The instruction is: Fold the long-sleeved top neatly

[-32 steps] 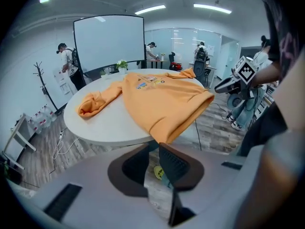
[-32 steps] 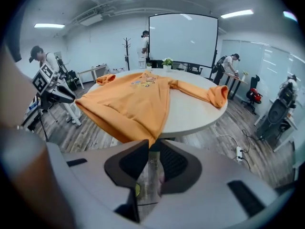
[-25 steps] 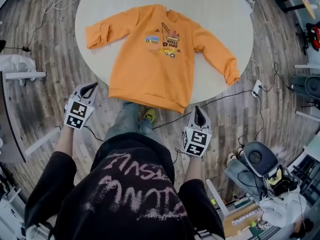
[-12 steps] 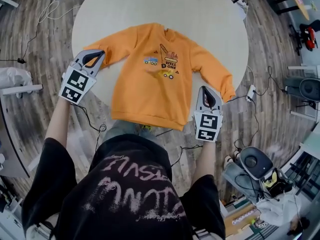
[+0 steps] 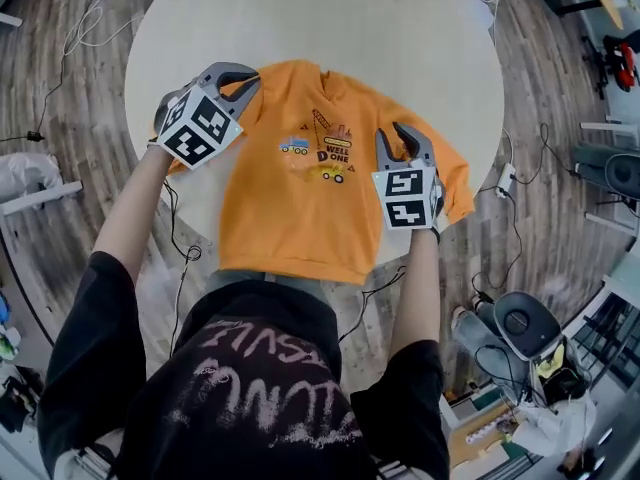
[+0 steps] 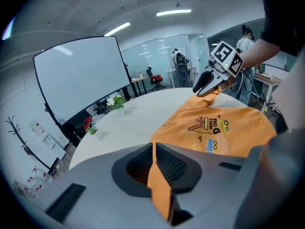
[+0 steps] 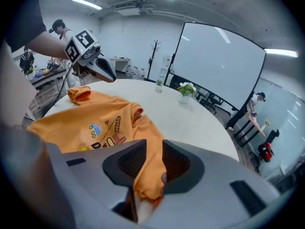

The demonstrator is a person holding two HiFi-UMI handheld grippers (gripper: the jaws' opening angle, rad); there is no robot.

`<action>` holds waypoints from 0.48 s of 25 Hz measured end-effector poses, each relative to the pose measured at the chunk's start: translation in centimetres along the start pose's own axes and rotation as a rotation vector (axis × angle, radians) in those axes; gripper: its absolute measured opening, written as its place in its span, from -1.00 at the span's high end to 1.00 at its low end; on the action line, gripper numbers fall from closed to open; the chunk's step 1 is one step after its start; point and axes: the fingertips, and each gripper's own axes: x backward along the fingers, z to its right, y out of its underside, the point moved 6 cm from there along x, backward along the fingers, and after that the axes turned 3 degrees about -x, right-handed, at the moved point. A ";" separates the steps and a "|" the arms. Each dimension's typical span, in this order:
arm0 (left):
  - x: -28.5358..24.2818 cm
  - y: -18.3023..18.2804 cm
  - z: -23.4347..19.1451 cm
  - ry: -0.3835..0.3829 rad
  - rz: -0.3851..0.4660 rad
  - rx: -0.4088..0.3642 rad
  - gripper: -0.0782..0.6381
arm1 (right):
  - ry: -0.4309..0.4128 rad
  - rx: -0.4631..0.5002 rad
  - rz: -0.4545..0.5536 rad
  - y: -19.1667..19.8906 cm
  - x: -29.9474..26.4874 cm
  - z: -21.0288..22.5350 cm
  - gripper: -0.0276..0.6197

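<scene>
The orange long-sleeved top [image 5: 300, 218] lies spread flat, front up, on the round white tabletop [image 5: 400, 28]. Its collar points away from you and its hem [image 5: 290, 266] is at the tabletop's near edge, just in front of your body. The truck print [image 5: 325, 153] sits on the chest, midway between your two tools.

Your left gripper [image 5: 250, 76] is over the top's shoulder on your left, angled downward, with its marker cube covering much of that sleeve. Its jaws have just been opening and stand only a crack apart. In the left gripper view a thin strip of orange cloth fills the slit between them.

Your right gripper [image 5: 395, 131] is on the other side of the print, over the top where the sleeve on your right [image 5: 455, 183] joins the body. Its jaws have just been opening too, and they are clearly spread. The right gripper view shows a bunched fold of the sleeve in the gap, with a little white tabletop below it, and the pads are not squeezing the cloth.

Beyond the top's collar, a small potted plant [image 7: 187, 89] stands near the tabletop's far rim.
</scene>
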 end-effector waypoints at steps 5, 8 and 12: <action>-5.5 0.0 1.2 0.013 -0.115 -0.044 0.49 | -0.032 0.051 -0.032 0.4 -5.9 1.3 0.49; -8.0 0.7 1.2 0.021 -0.183 -0.033 0.48 | -0.076 0.054 -0.055 0.3 -9.0 2.2 0.49; -10.8 1.3 1.0 0.039 -0.280 -0.032 0.51 | -0.102 0.100 -0.089 1.3 -11.4 3.6 0.69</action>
